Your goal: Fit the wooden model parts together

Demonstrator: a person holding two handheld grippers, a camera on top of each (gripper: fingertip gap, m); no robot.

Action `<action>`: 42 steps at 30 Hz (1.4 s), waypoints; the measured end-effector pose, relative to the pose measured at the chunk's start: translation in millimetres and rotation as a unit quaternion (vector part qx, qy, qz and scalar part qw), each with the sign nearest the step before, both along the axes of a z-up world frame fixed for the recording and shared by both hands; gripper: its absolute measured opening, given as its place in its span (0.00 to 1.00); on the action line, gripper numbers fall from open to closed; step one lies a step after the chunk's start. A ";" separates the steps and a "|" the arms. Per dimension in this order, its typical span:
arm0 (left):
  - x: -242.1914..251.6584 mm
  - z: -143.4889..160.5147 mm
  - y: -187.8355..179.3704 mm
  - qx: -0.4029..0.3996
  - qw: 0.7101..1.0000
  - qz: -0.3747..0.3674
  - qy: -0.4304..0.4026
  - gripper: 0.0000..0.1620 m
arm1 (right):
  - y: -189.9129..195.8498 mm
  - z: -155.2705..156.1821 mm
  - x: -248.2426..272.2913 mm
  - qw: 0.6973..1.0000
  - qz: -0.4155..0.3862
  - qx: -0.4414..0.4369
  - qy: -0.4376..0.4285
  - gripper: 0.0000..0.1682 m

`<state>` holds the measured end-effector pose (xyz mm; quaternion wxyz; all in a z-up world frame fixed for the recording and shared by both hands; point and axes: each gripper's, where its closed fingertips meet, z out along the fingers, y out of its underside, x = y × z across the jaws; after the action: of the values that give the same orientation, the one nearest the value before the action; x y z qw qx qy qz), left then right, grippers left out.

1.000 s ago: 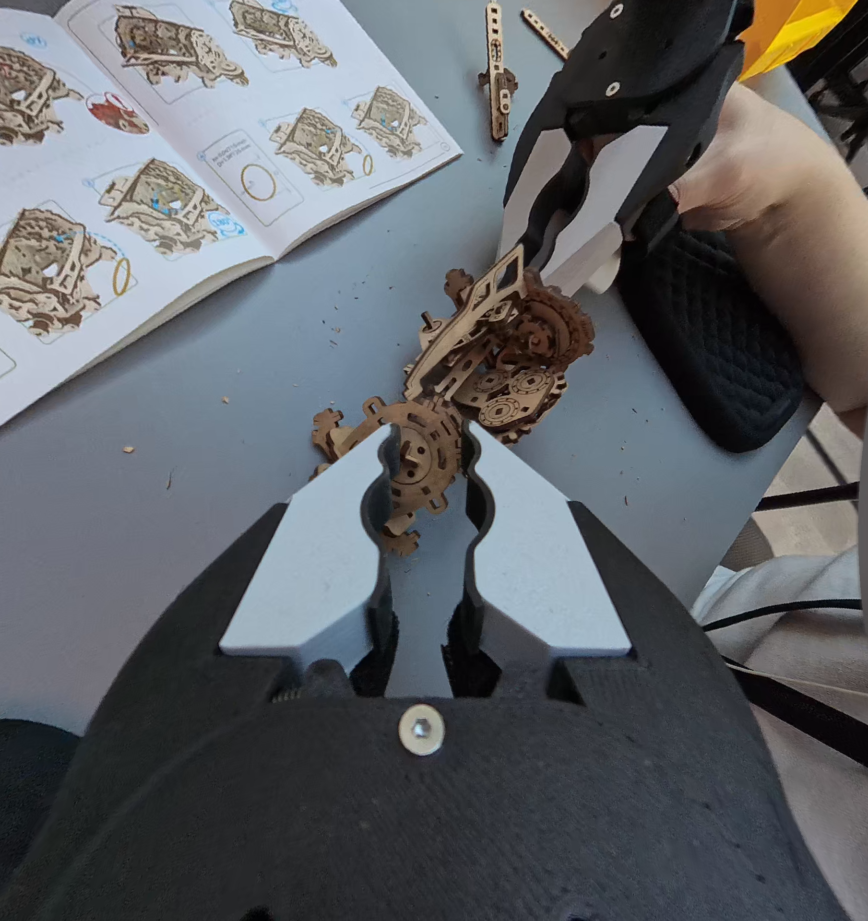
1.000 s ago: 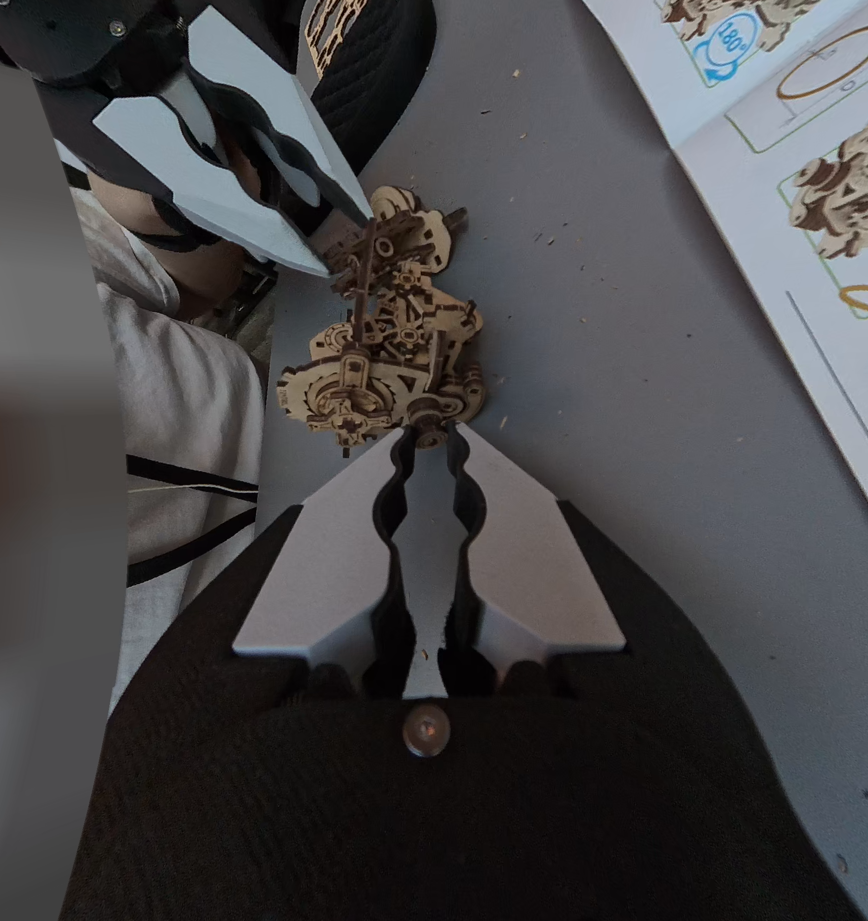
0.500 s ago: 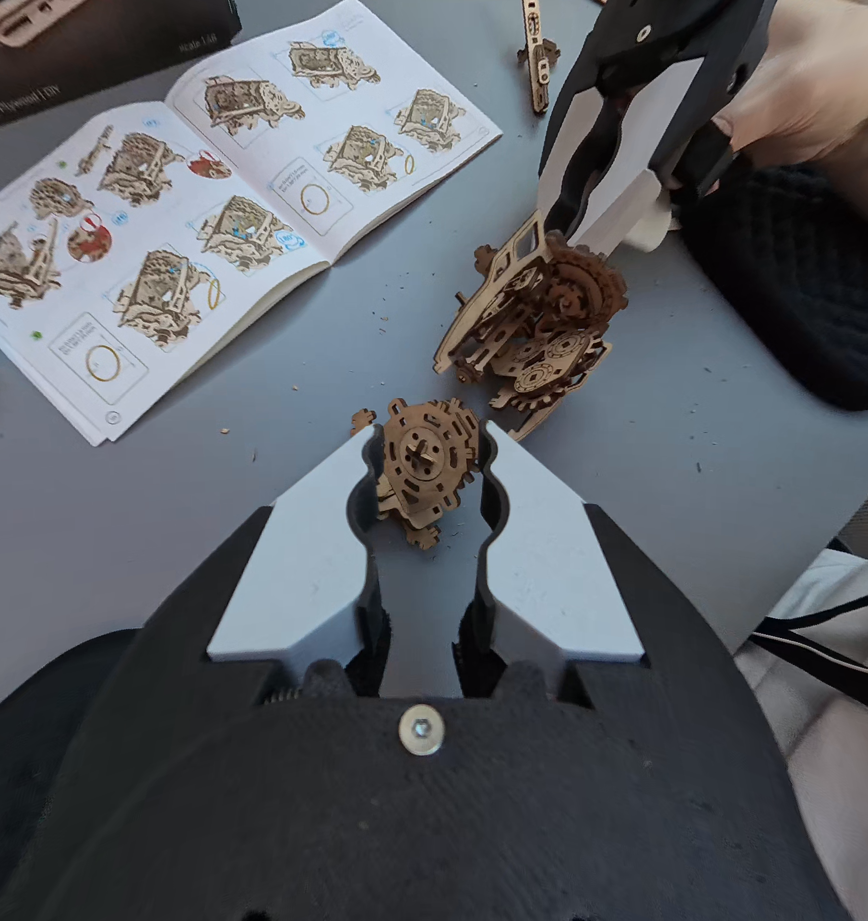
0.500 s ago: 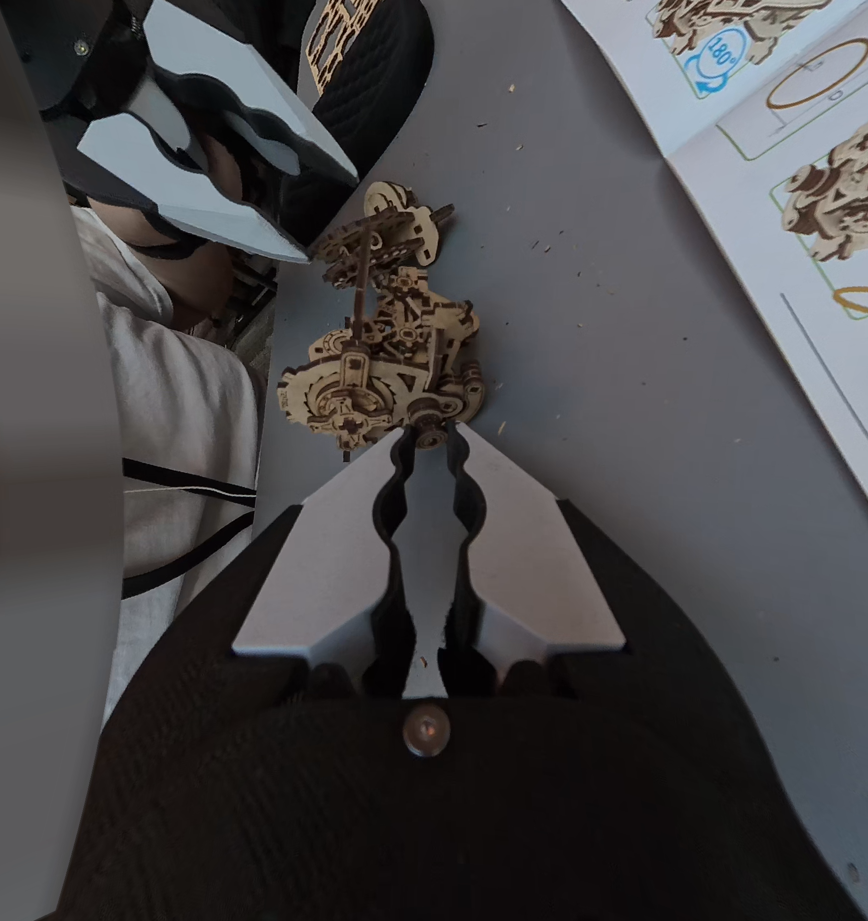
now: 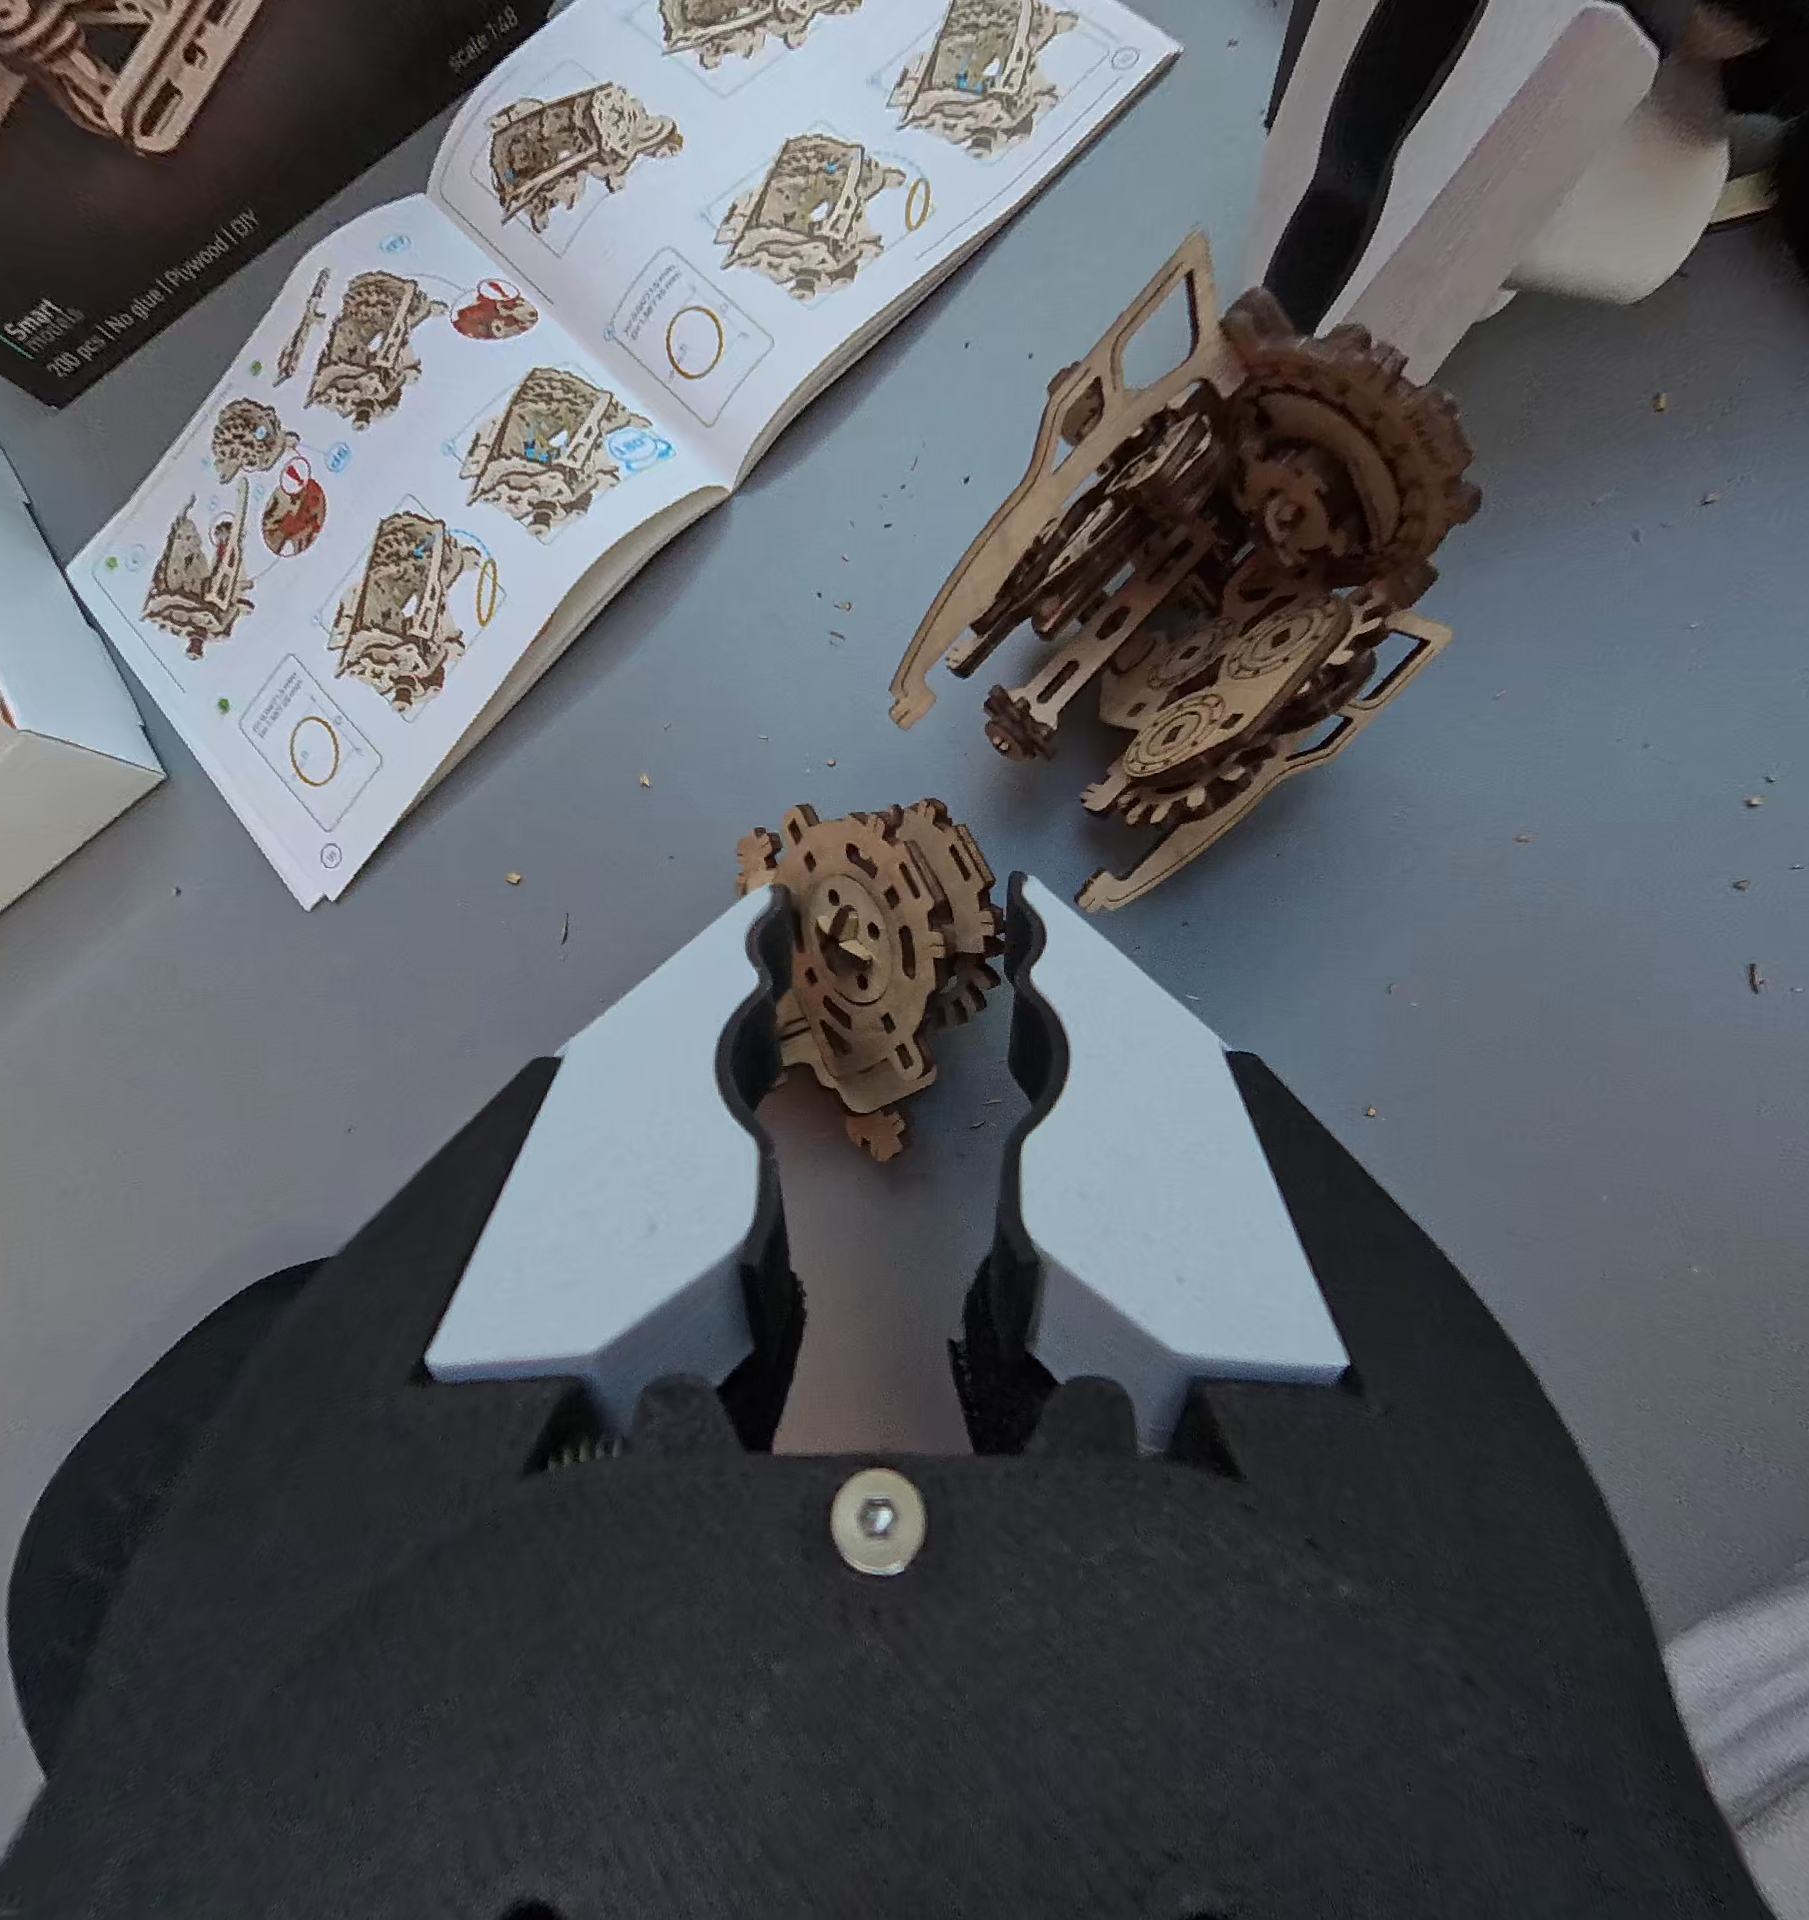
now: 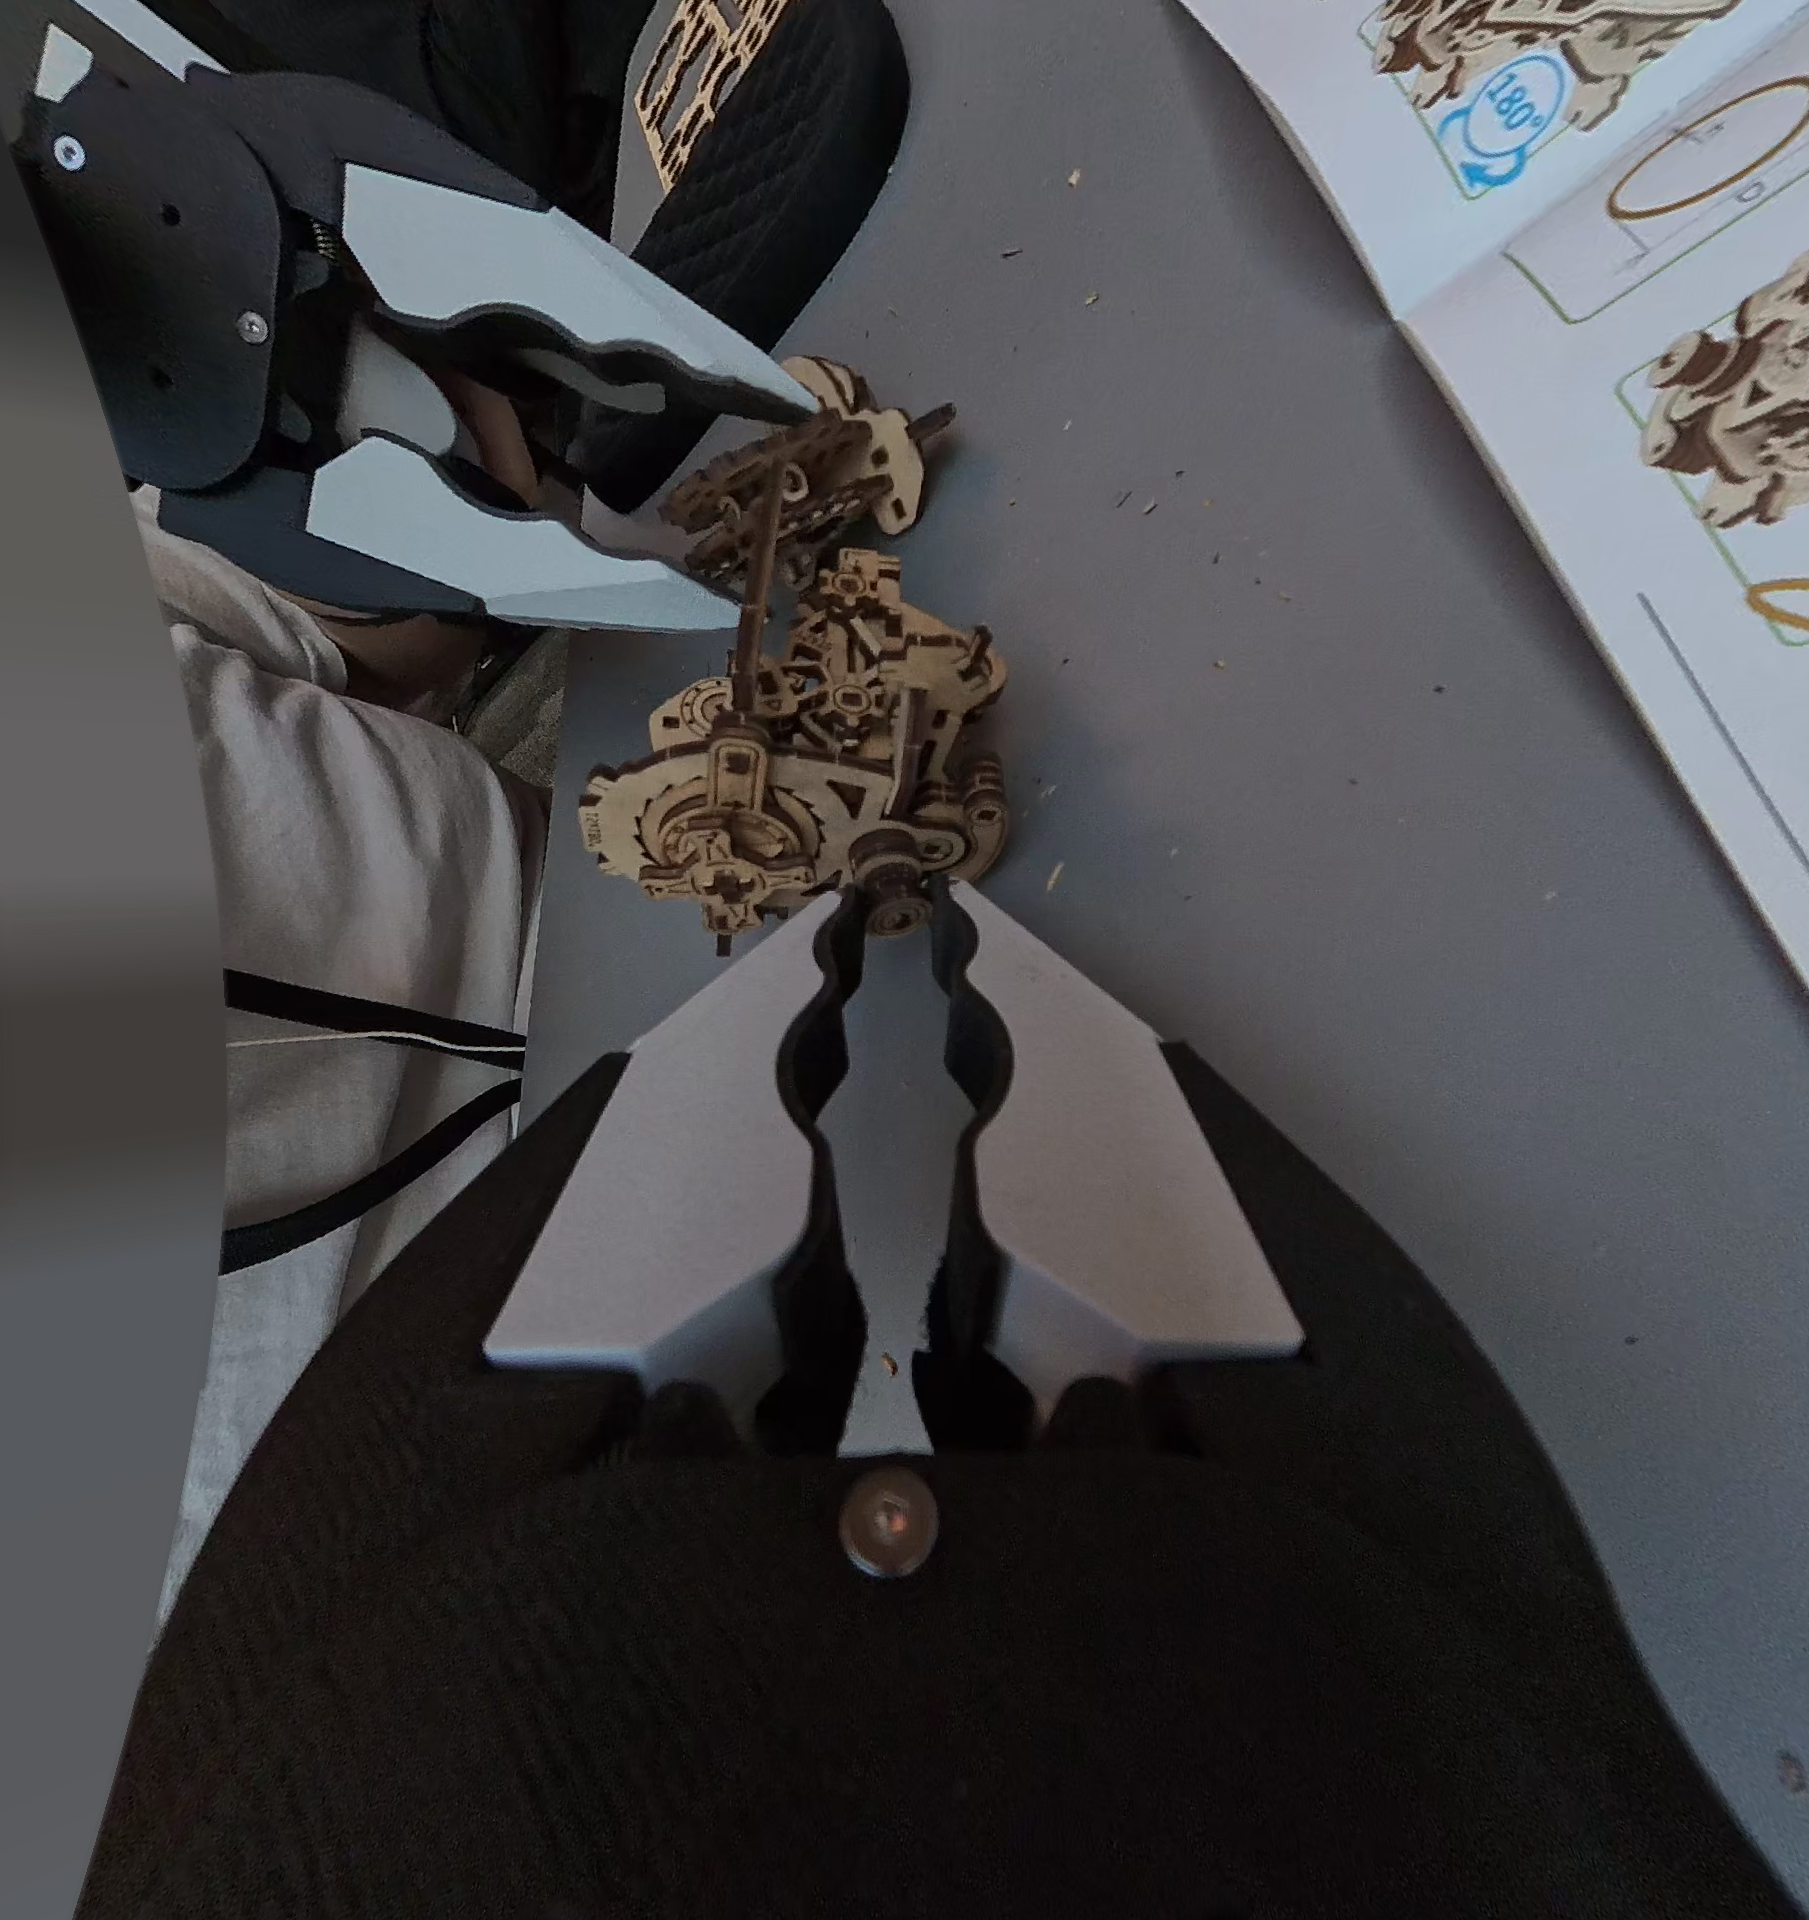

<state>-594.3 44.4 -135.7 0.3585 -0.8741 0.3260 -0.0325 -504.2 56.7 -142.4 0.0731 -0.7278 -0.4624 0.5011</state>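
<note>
My left gripper (image 5: 895,904) is shut on a small wooden gear part (image 5: 869,966) and holds it just above the grey table (image 5: 256,1091). The larger, partly built wooden model (image 5: 1191,582) stands tilted to the right and farther off, a short gap from the gear part. My right gripper (image 6: 892,902) is shut on a small round hub on the model's near edge (image 6: 806,769). It also shows in the left wrist view (image 5: 1399,208), at the model's top. The right wrist view shows the left gripper (image 6: 765,520) with the gear part (image 6: 775,488) just beyond the model.
An open instruction booklet (image 5: 567,416) lies at the far left, and also shows in the right wrist view (image 6: 1658,364). A black box (image 5: 152,156) and a white box (image 5: 6,675) sit beyond it. A black padded cloth (image 6: 754,156) and a person's clothing (image 6: 339,831) are at the table's edge. My right fingertips sit around 10 centimeters from my left ones.
My left gripper has drawn back from the model with the gear part in it, so a gap has opened between them. My right gripper has kept its hold on the model.
</note>
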 end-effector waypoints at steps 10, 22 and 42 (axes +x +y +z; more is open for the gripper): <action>-0.8 20.9 8.3 -0.034 0.986 0.014 -0.161 0.19 | -2.6 1.0 0.8 1.000 0.000 0.008 0.000 0.07; -20.3 38.2 21.9 -0.070 0.885 0.064 -0.456 0.18 | 1.3 19.5 -16.4 0.993 -0.071 -0.081 0.055 0.07; -33.2 40.0 18.7 -0.067 0.810 0.072 -0.578 0.18 | -19.4 20.2 -50.4 0.968 -0.151 -0.191 0.064 0.07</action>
<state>-627.5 63.0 -95.6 0.4227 -0.7368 -0.0078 -0.5277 -554.6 37.2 -122.2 0.0372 -0.7564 -0.2371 0.6085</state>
